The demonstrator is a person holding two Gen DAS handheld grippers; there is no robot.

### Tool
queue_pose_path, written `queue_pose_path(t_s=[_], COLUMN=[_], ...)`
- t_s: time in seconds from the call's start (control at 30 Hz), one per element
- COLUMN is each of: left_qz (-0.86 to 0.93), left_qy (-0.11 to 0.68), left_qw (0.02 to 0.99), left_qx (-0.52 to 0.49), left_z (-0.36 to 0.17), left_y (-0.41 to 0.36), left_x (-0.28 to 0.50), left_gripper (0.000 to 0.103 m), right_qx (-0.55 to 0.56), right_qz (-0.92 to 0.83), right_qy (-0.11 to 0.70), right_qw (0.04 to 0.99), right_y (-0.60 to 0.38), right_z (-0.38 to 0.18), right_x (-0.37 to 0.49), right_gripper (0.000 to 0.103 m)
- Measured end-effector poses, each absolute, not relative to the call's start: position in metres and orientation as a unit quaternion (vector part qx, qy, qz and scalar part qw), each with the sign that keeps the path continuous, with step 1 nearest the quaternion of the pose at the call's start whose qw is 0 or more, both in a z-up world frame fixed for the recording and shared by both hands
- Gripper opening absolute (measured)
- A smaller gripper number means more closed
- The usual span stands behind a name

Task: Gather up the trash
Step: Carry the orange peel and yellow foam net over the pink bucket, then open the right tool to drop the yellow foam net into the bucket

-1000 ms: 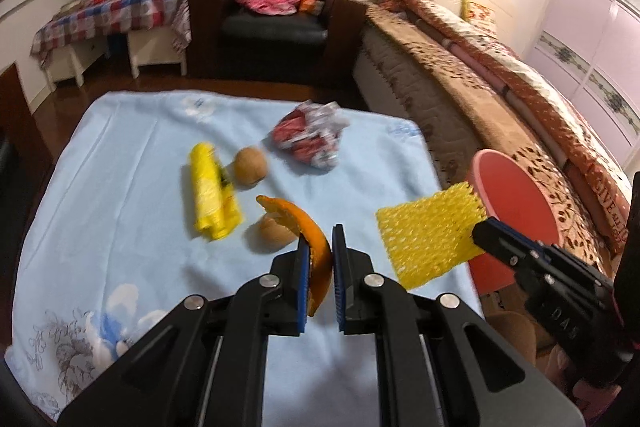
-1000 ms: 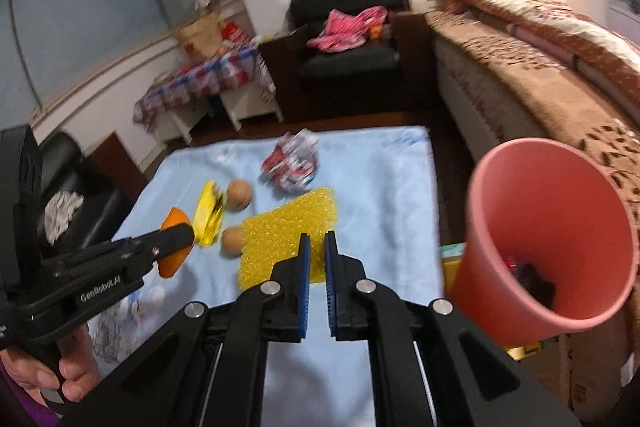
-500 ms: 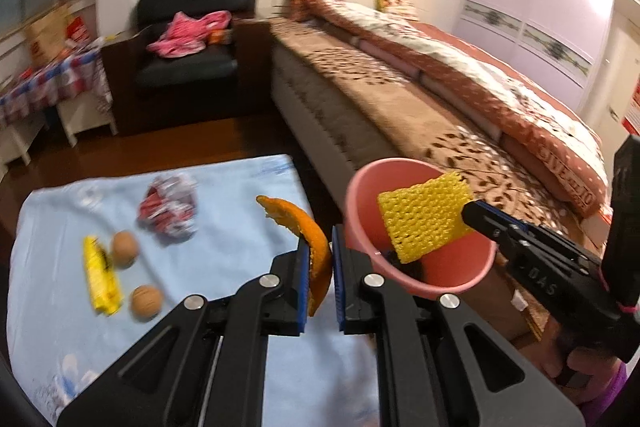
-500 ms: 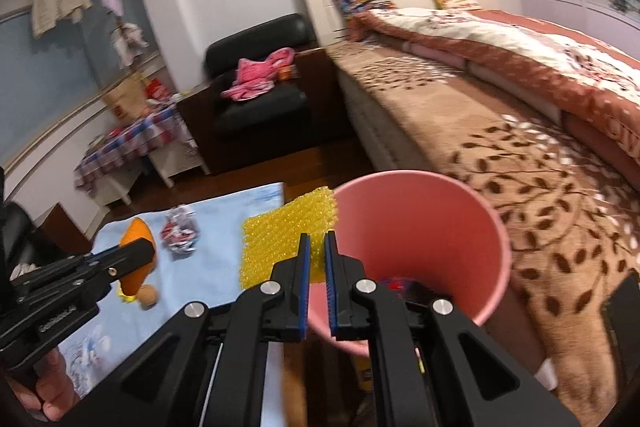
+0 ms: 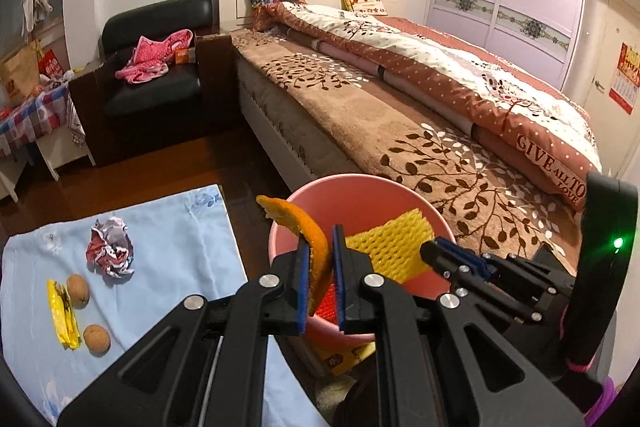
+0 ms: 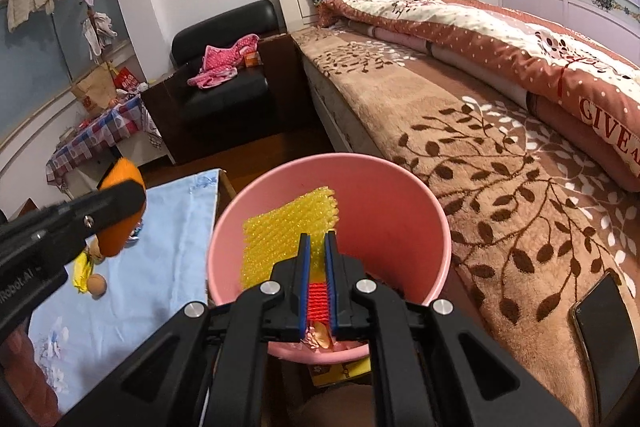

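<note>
My left gripper point(image 5: 320, 239) is shut on an orange peel point(image 5: 308, 227) and holds it over the near rim of the pink bin point(image 5: 372, 183). My right gripper point(image 6: 318, 241) is shut on a yellow foam net point(image 6: 280, 235) and holds it inside the mouth of the pink bin point(image 6: 400, 211). The foam net point(image 5: 396, 243) also shows in the left wrist view, with the right gripper point(image 5: 430, 249) beside it. Red netting point(image 6: 318, 299) lies at the bin's bottom. The left gripper point(image 6: 124, 195) with the peel point(image 6: 120, 227) shows at the left of the right wrist view.
On the blue cloth point(image 5: 168, 267) lie a crumpled wrapper point(image 5: 110, 247), a yellow packet point(image 5: 64, 311) and two walnuts point(image 5: 78, 291). The bed point(image 5: 420, 115) runs along the right. A black armchair point(image 5: 156, 67) stands behind. A phone point(image 6: 604, 339) lies on the bed cover.
Both grippers have swung right from the cloth to the pink bin. The foam net has gone down into the bin's mouth; the peel has come over its rim.
</note>
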State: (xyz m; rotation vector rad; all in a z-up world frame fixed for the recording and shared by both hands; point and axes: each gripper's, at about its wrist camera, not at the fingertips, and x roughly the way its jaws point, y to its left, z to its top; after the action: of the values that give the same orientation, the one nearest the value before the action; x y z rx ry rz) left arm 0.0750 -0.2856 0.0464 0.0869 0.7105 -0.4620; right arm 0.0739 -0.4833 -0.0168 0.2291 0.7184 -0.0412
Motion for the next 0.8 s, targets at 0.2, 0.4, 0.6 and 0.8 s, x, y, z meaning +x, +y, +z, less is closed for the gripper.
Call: queue_pose_path(t_s=[0.2,0.4,0.6,0.8], left_qz=[-0.214,-0.203,-0.194,-0.189], left_qy=[0.338,0.345,0.355,0.361], left_qw=[0.915,0.915,0.913,0.912], left_qx=[0.055,0.054,0.047,0.039], left_z=[0.041,0.032,0.026,0.021], left_y=[-0.294,-0.294,-0.291,-0.289], left_x=[0.08,0.091,0.103,0.113], left_gripper=[0.01,0.01,0.01,0.01], right_qx=[0.11,0.109,0.109,0.106], right_qz=[-0.02,-0.018,-0.015,-0.012], right_qy=[0.365,0.377,0.384,0.388], right_qw=[0.924,0.92,0.917,0.915], right_y=[-0.486,-0.487,-0.487,-0.486], right_z=[-0.029,-0.039,-0.047,-0.051], right_x=[0.086,0.097,0.106,0.113], right_gripper=[0.007,0.007,0.007,0.007])
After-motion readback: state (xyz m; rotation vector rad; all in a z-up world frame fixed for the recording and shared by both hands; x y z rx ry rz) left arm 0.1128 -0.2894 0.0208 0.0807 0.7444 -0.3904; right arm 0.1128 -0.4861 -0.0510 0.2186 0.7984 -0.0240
